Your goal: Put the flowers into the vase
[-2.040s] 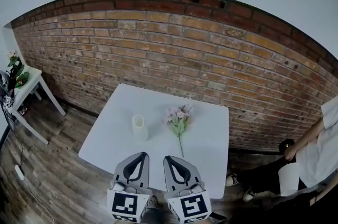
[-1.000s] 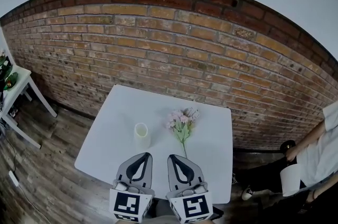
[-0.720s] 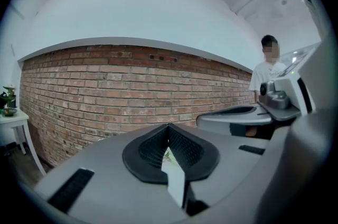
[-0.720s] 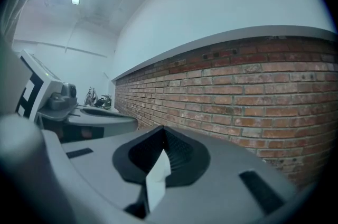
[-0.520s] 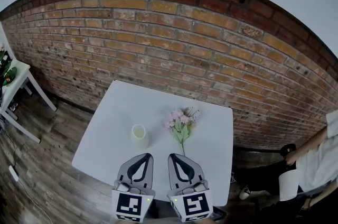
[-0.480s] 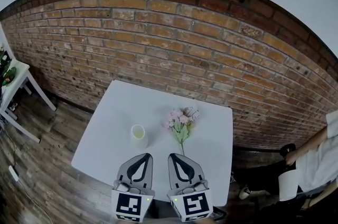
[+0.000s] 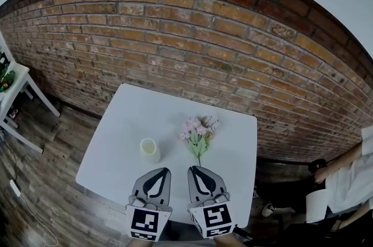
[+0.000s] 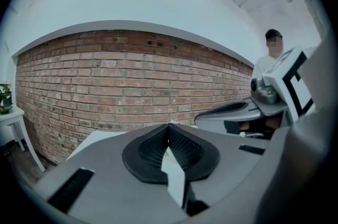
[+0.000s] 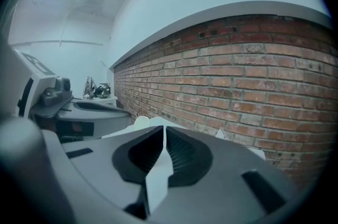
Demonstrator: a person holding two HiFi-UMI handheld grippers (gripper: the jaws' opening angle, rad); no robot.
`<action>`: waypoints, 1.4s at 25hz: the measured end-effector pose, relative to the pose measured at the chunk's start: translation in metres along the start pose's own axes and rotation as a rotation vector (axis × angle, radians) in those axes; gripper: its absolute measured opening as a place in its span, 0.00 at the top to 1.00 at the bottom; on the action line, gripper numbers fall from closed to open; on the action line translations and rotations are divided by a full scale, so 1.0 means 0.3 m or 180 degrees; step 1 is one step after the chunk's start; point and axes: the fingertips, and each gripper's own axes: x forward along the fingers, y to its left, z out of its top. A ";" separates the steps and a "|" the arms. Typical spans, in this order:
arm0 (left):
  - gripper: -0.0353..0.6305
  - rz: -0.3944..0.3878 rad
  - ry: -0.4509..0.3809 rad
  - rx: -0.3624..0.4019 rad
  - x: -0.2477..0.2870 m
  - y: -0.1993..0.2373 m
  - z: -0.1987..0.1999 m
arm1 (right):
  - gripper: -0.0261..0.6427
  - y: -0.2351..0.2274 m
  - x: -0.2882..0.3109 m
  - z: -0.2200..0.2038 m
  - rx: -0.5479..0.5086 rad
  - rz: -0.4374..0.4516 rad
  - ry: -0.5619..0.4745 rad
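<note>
Right hand-held gripper [image 7: 195, 169] nearer flowers [image 7: 199, 129]

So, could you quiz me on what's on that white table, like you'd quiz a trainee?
1. In the head view, where is the vase from the flowers? A left, B right, C on top of them.
2. True or false: the flowers stand in the vase.
3. Fill in: the jaws of the left hand-held gripper and the right hand-held gripper are ___.
Key: 1 A; 2 false; 3 shut, holding nothing.
</note>
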 end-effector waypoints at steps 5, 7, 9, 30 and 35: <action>0.94 -0.0005 0.0078 -0.0027 0.030 0.010 -0.032 | 0.95 -0.040 0.039 -0.039 -0.0059 -0.0070 0.0118; 0.94 -0.0019 0.0113 -0.0018 0.041 0.008 -0.045 | 0.95 -0.054 0.053 -0.061 -0.0042 -0.0082 0.0180; 0.94 -0.0041 0.0144 0.0005 0.055 0.000 -0.054 | 0.95 -0.072 0.065 -0.078 -0.0013 -0.0099 0.0229; 0.94 -0.0227 0.0348 -0.0089 0.188 -0.011 -0.125 | 0.84 -0.236 0.233 -0.354 0.0091 -0.0243 0.1229; 0.94 -0.0249 0.0389 -0.0085 0.202 -0.005 -0.141 | 0.81 -0.260 0.274 -0.439 0.0158 -0.0264 0.1507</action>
